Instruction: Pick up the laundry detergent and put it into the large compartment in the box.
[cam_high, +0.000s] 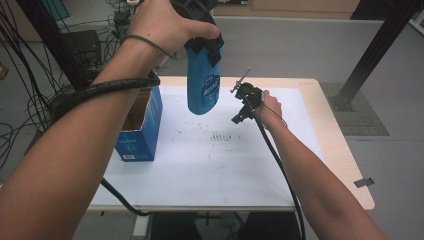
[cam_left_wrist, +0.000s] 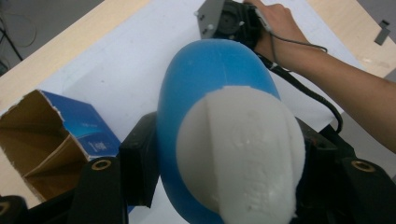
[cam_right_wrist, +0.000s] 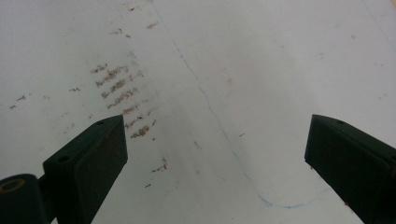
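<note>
A blue bottle (cam_high: 203, 87) with a white cap (cam_left_wrist: 240, 154) hangs above the white sheet, cap end up, held near its top by my left gripper (cam_high: 204, 46), which is shut on it. In the left gripper view the black jaws press both sides of the bottle (cam_left_wrist: 205, 79) just below the cap. My right gripper (cam_high: 246, 102) rests low over the sheet at the right of the bottle. In the right gripper view its jaws stand wide apart, open, with nothing between them but the white sheet (cam_right_wrist: 243, 70).
An open blue cardboard box (cam_high: 139, 125) stands at the left edge of the table (cam_high: 330, 130); its brown inside (cam_left_wrist: 39, 135) faces up. Brown smudges (cam_high: 220, 136) mark the sheet's middle. Cables and a black frame post (cam_high: 372, 50) lie beyond the table.
</note>
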